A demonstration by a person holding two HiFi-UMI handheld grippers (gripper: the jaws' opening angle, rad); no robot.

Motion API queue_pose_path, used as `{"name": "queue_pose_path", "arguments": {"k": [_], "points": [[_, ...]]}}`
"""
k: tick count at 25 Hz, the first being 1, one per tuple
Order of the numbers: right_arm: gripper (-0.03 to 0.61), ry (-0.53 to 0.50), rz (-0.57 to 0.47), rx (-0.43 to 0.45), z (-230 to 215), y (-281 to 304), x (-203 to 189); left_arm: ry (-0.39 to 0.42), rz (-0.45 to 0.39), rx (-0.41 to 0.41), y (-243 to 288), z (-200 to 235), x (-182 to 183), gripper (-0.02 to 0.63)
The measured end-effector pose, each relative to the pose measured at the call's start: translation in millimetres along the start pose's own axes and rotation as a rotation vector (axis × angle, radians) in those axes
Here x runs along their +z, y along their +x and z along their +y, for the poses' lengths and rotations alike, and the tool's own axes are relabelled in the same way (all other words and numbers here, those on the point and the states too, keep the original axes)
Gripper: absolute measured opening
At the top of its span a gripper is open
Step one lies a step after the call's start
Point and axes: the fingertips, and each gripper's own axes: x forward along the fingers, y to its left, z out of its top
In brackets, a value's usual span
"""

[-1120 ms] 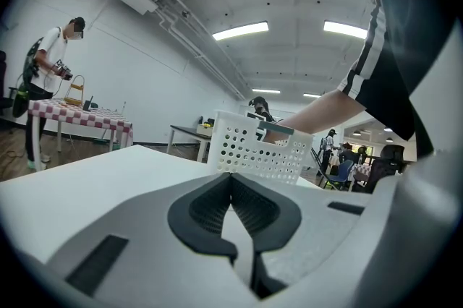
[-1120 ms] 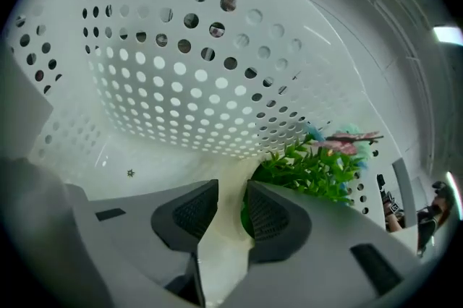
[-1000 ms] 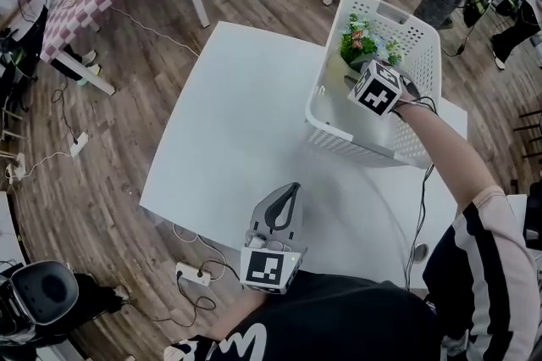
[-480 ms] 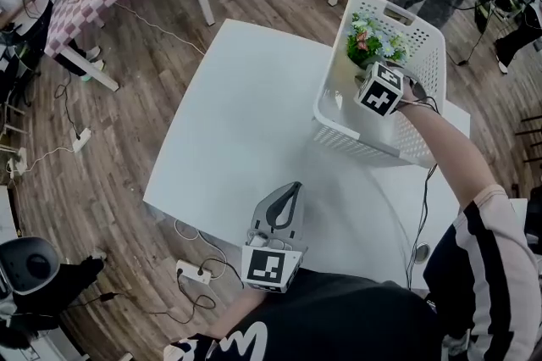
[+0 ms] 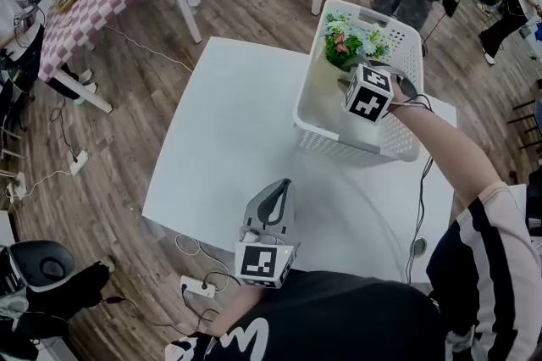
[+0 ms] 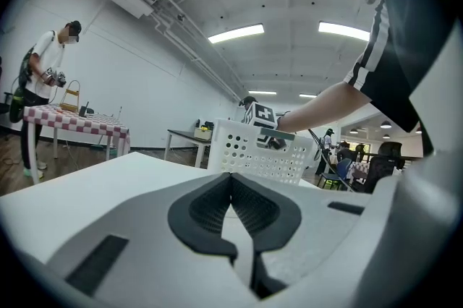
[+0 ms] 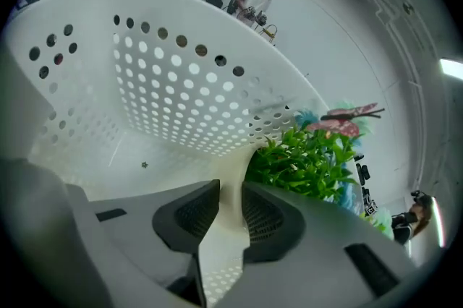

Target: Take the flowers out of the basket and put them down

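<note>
Inside the basket [image 5: 339, 143], the flowers [image 5: 350, 40] seem gripped at their pale stem by the right tool [image 7: 230, 202]; they should be lifted straight up. The left tool [image 5: 279, 194] is shut, empty.

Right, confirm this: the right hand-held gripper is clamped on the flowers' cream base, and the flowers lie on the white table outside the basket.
No. The right hand-held gripper is clamped on the flowers' cream base, but the flowers are inside the white basket, not outside it; the right gripper view shows its perforated walls around them.
</note>
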Motion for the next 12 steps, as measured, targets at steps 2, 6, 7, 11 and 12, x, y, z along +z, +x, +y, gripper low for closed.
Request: {"name": "queue_pose_path", "arguments": {"k": [2,6,7,11,12], "points": [[0.104,0.004,-0.007,-0.009,-2.6,-10.1,1.2,0.008,0.0,-0.02,1.6,-4.0,3.0,0.005],[0.104,-0.014,-0.011,-0.051,-13.5,-28.5,3.0,0.012,0.006,-0.061,7.4,-8.5,3.4,0.005],[0.104,-0.018,-0.011,-0.057,-15.3,-32.1,3.0,0.013,0.011,-0.072,8.7,-10.5,2.2,0.005],[0.104,-0.034,-0.024,-0.073,-16.4,-48.2,2.9,0.029,0.016,-0.1,10.8,-26.2,1.2,0.005],[0.104,-0.034,-0.03,-0.08,-17.8,-53.1,3.2,0.034,0.014,-0.108,11.4,-29.7,2.5,0.005]]}}
